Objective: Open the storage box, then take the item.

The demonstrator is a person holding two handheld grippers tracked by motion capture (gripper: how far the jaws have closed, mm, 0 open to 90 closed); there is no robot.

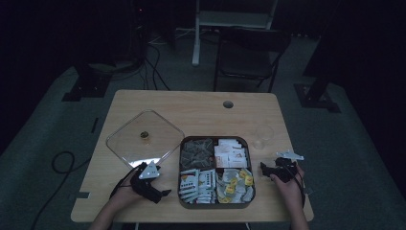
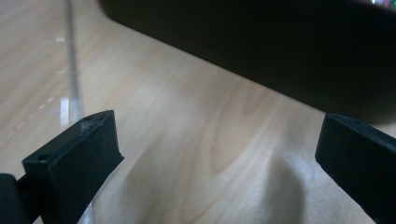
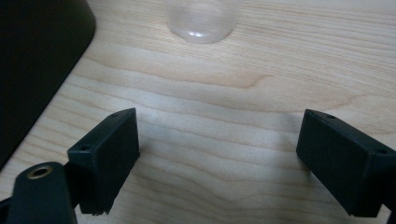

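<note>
A dark square tray [image 1: 215, 205] sits at the table's near middle, split into compartments of packets: grey sachets [image 1: 196, 152], white and orange packets [image 1: 231, 153], white packets [image 1: 197, 185] and yellow-tagged bags [image 1: 234, 184]. My left gripper [image 1: 160, 188] rests on the wood just left of the tray, open and empty; its view shows both jaws wide apart [image 2: 215, 158] with the tray's dark wall [image 2: 261, 51] ahead. My right gripper [image 1: 268, 167] lies right of the tray, open [image 3: 217, 158] with nothing between the jaws, facing a clear cup [image 3: 203, 18].
A clear square lid [image 1: 143, 137] with a small knob lies flat left of the tray. The clear cup [image 1: 262, 135] stands at the tray's upper right corner. A cable hole [image 1: 228, 104] is at the table's far side. A chair [image 1: 249, 52] stands beyond.
</note>
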